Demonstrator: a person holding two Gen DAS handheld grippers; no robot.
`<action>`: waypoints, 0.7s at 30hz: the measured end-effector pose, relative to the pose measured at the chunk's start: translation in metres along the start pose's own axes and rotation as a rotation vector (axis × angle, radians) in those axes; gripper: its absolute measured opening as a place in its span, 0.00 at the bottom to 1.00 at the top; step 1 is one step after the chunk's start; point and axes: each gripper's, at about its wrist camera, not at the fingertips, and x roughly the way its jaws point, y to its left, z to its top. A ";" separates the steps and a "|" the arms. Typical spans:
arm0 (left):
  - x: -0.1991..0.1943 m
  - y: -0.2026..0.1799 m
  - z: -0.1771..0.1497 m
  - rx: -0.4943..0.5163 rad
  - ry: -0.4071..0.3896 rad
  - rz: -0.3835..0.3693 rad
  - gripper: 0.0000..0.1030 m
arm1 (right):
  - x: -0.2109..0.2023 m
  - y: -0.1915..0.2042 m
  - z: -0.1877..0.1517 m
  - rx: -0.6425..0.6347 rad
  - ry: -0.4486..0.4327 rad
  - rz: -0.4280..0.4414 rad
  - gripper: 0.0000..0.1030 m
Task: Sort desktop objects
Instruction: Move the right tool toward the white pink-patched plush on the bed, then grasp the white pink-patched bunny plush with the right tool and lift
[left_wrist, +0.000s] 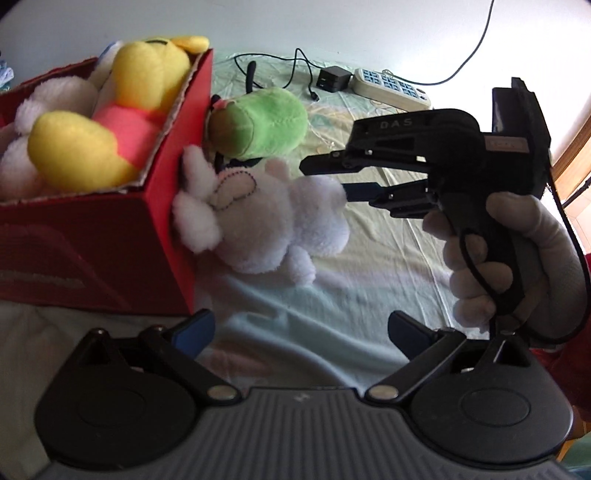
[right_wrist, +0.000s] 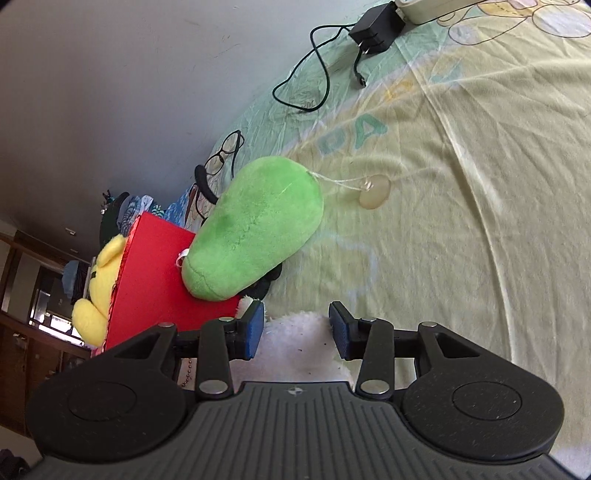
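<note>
The right gripper (right_wrist: 295, 328) has its fingers parted, white plush toy (left_wrist: 266, 221) between them, pads not pressing; just ahead lie the green plush (right_wrist: 255, 229) and red box (left_wrist: 110, 236). The left gripper's (left_wrist: 299, 332) fingers stand wide, empty, above the bed sheet (left_wrist: 332, 288)

white plush toy (left_wrist: 273, 225) lies beside full red box (left_wrist: 110, 236), green plush (left_wrist: 262, 122) behind.

It's all on a bed with a pale green-yellow printed sheet (right_wrist: 461, 192). Sitting on it: a red cardboard box (left_wrist: 110, 236), a white plush (left_wrist: 266, 221) touching the box's side, and a green plush (right_wrist: 255, 229) leaning on the box. Further back there's a pair of glasses (right_wrist: 225, 151), a black charger (right_wrist: 376, 26) with its cable, and a power strip (left_wrist: 391, 88).
</note>
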 end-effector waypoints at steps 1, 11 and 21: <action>0.001 0.001 0.000 -0.009 -0.001 -0.004 0.97 | -0.004 0.000 -0.002 0.004 0.012 0.033 0.42; 0.004 0.001 -0.004 0.027 0.027 -0.040 0.97 | -0.042 0.012 -0.035 -0.126 0.159 0.150 0.42; -0.005 -0.002 -0.015 0.066 0.048 -0.062 0.97 | -0.082 0.013 -0.064 -0.128 0.181 0.275 0.41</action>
